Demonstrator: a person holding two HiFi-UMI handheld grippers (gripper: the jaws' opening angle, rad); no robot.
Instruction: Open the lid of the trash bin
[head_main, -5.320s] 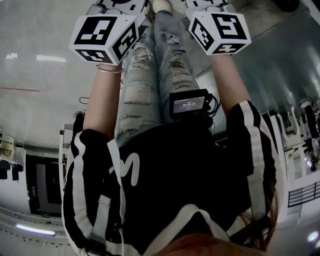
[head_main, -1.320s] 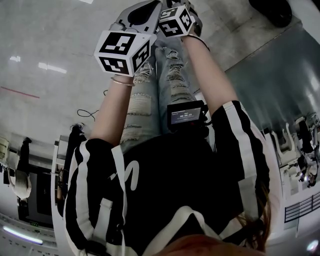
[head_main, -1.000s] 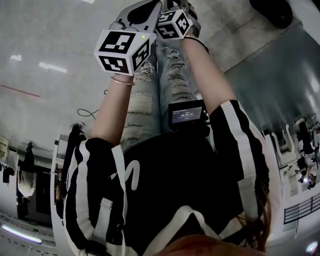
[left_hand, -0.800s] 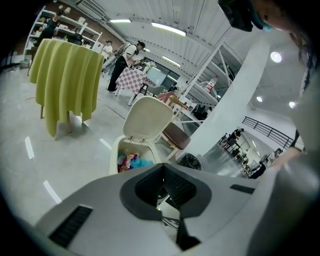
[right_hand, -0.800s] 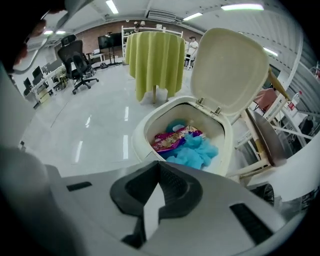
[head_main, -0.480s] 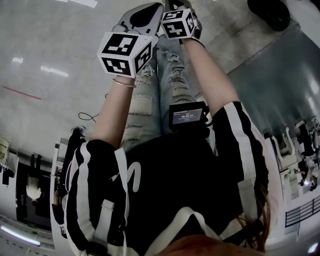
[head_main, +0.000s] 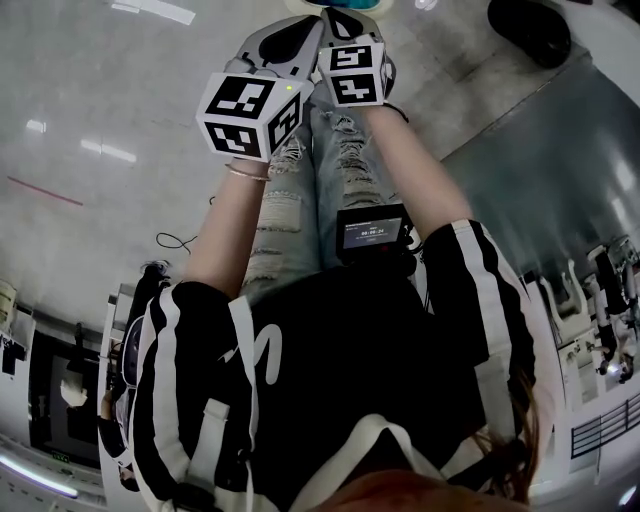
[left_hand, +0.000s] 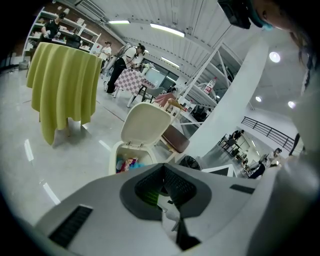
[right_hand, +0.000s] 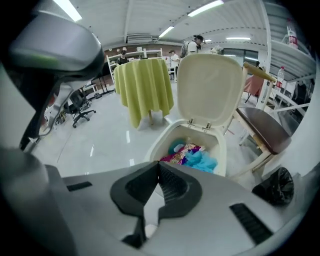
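The cream trash bin (right_hand: 161, 142) stands on the floor ahead with its lid (right_hand: 210, 87) raised upright; coloured wrappers and blue trash (right_hand: 192, 156) lie inside. In the left gripper view the same bin (left_hand: 115, 155) and its raised lid (left_hand: 145, 125) appear farther off. My left gripper (left_hand: 162, 167) and right gripper (right_hand: 158, 167) are both shut, with nothing between the jaws, short of the bin and not touching it. In the head view the left gripper (head_main: 285, 40) and right gripper (head_main: 350, 35) are held close together in front of the person's legs.
A table under a yellow cloth (right_hand: 144, 87) stands behind the bin on the left. A wooden chair with a brown seat (right_hand: 262, 127) stands to its right, with a black bag (right_hand: 274, 186) on the floor nearby. Several people stand far back.
The two grippers, apart at first, have come together side by side and reached farther forward. Over the last second they only shifted slightly.
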